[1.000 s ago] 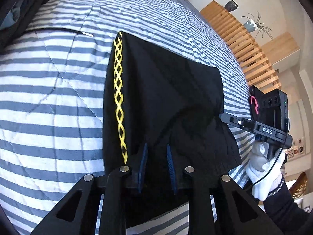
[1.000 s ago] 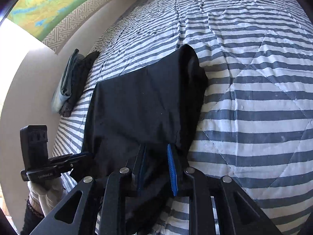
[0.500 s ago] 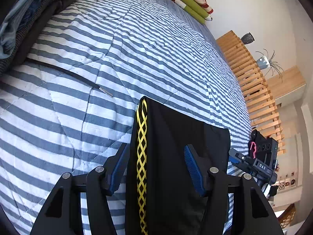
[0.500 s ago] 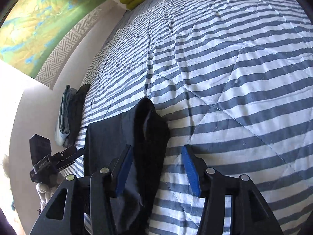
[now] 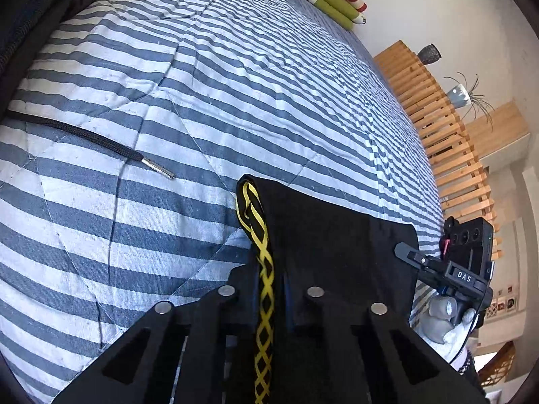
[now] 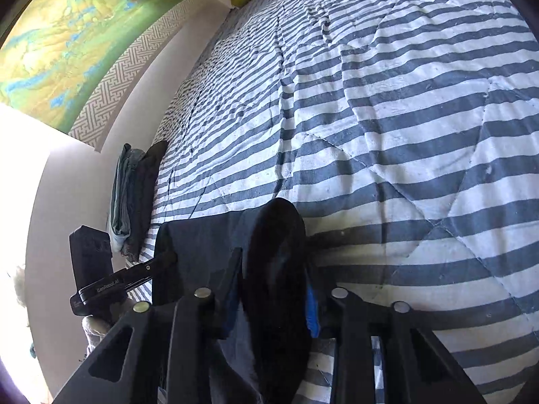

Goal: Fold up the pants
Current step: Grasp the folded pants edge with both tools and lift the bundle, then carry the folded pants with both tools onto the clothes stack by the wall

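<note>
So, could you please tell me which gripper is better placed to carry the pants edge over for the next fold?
Neither alone, probably: the left gripper has just closed on the pants at the yellow trim, and the right gripper on the opposite bunched corner.

Your left claw [image 5: 269, 289] all matte black, silver rivets along its arms, your right claw [image 6: 273, 303] with bright blue pads [image 6: 311, 313], white "DAS" lettering on its black housing, your white glove [image 5: 453, 323] below, thin black cable trailing
</note>
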